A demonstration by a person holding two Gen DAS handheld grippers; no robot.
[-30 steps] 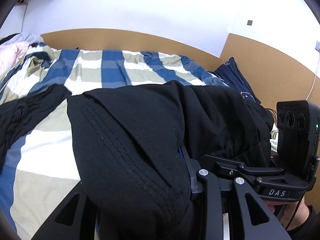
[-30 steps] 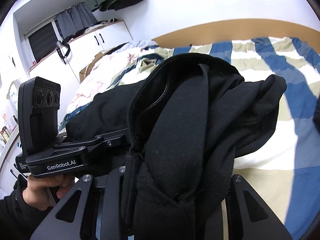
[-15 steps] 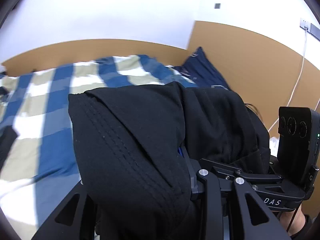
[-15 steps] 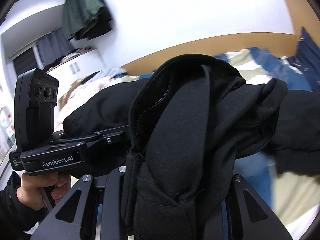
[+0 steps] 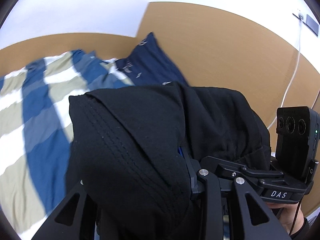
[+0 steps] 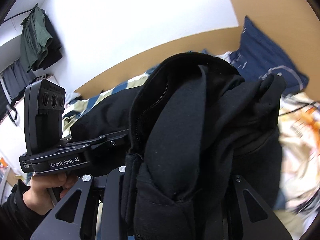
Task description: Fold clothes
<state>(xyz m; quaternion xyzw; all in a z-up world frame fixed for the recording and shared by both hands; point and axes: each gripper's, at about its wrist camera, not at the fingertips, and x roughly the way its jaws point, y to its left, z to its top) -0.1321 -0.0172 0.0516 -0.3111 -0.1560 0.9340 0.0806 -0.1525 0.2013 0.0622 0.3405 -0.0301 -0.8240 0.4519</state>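
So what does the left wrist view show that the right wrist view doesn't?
Only the left wrist view: a white cable running down the brown wall panel from a wall socket, and a broad stretch of the blue, white and beige checked bedding. Only the right wrist view: green clothes hanging high on the wall, dark curtains, and the garment's zipper. Both: the black garment bunched in each claw, the navy pillow, and the other gripper held by a hand.
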